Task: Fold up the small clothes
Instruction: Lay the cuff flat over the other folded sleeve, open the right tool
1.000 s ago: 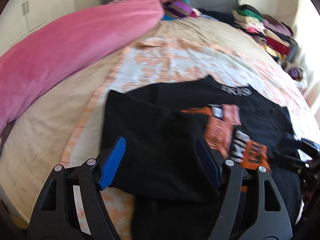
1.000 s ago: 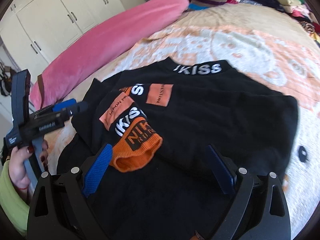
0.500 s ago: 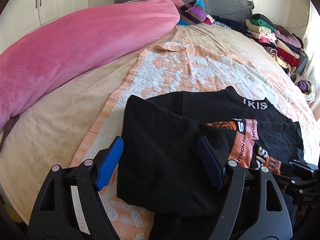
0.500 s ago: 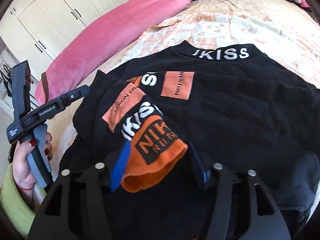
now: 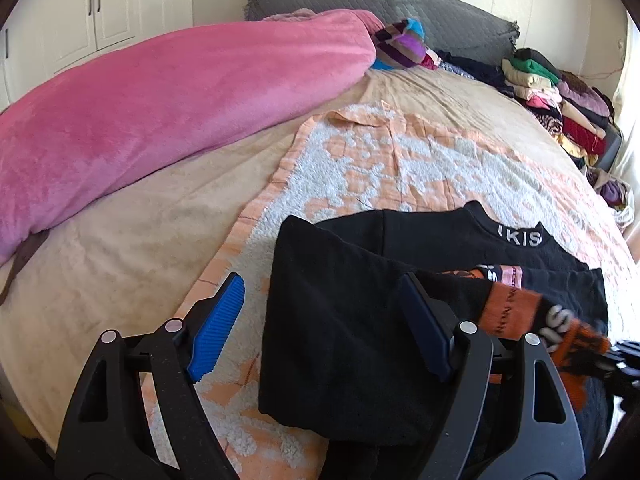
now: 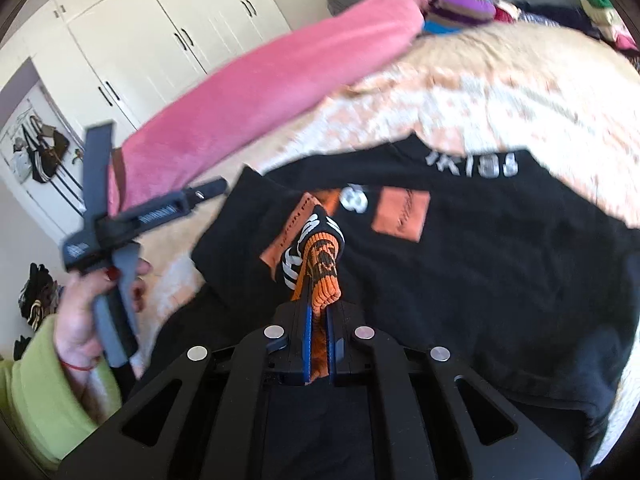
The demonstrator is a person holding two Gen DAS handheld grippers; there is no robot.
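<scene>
A black sweater (image 5: 340,340) with orange patches and white lettering lies on the bed, its left sleeve folded across the front. My right gripper (image 6: 319,304) is shut on the sleeve's orange cuff (image 6: 320,264) and holds it raised off the sweater body (image 6: 500,280). In the left wrist view the same cuff (image 5: 576,340) shows blurred at the right edge. My left gripper (image 5: 320,280) hovers over the sweater's left folded edge. Its jaws are opening, and its pads press on nothing. A hand (image 6: 80,320) in a green sleeve holds the left gripper's handle.
A long pink blanket roll (image 5: 160,112) lies along the bed's left side. An orange-and-white throw (image 5: 380,168) is under the sweater. Stacks of folded clothes (image 5: 560,100) line the far right by the grey headboard (image 5: 400,4). White wardrobes (image 6: 160,40) stand beyond the bed.
My right gripper closed on the orange cuff and lifted it off the sweater. My left gripper pulled back toward the sweater's left edge with its jaws a little wider.
</scene>
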